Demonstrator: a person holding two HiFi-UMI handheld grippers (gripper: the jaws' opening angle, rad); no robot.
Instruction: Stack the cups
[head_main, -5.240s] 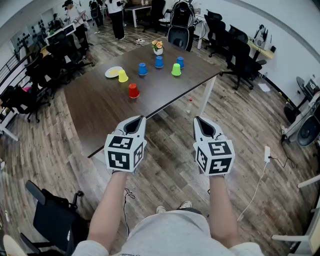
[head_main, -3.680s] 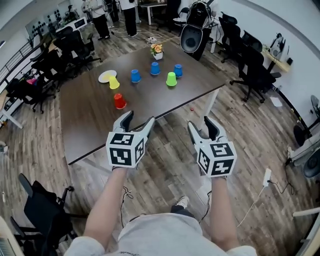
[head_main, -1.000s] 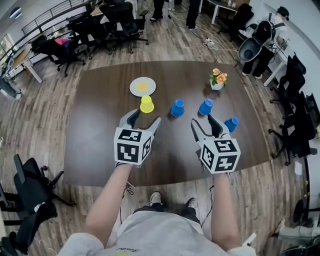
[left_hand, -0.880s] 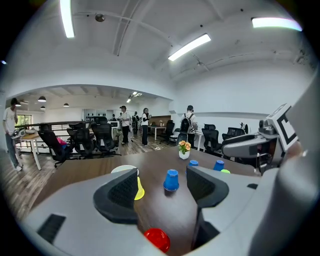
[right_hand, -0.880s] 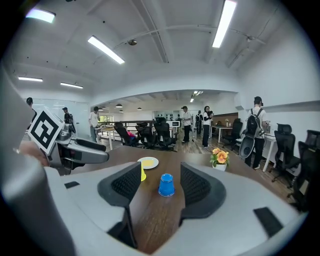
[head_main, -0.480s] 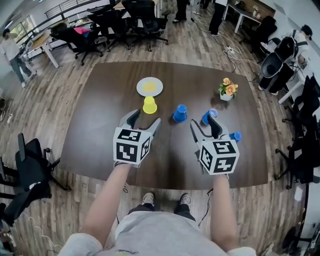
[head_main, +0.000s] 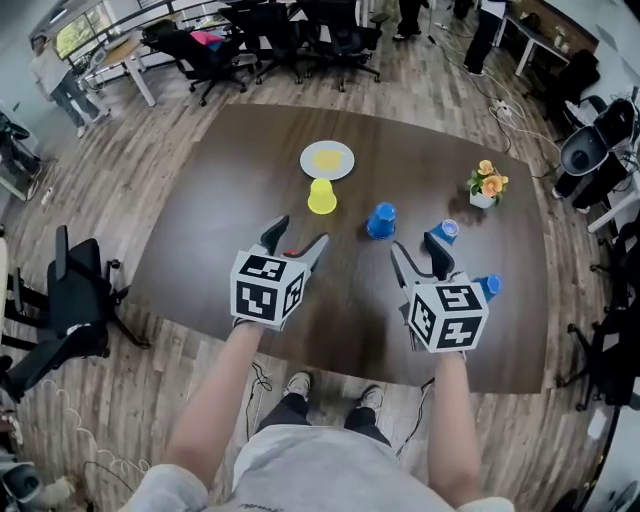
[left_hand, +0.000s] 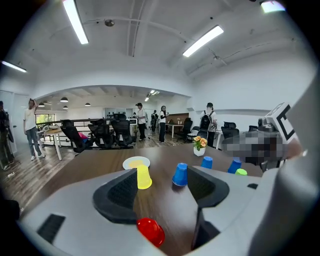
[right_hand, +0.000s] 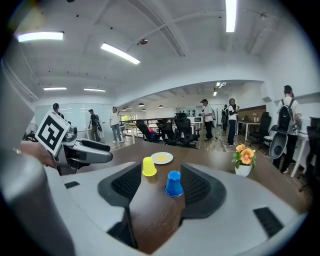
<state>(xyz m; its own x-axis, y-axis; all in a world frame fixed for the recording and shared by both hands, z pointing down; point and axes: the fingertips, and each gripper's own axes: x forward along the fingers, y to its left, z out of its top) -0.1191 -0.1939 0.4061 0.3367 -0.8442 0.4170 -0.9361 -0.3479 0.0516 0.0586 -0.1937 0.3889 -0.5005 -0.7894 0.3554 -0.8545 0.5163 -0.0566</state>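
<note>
You've stepped up to the worktop (head_main: 215, 225).
Left claw (head_main: 300, 232) and right claw (head_main: 415, 245) spread, empty; red cup (left_hand: 150, 231) now under left claw.

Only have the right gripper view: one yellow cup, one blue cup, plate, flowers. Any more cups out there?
Observer: Yes. A red cup sits just ahead of the left gripper, low between its fingers.
Operator: That all?
Observer: No. A green cup sits beside another blue cup, at the right of the left gripper view.
Operator: Left holding anything?
Observer: No, its fingers are apart and touch nothing.
</note>
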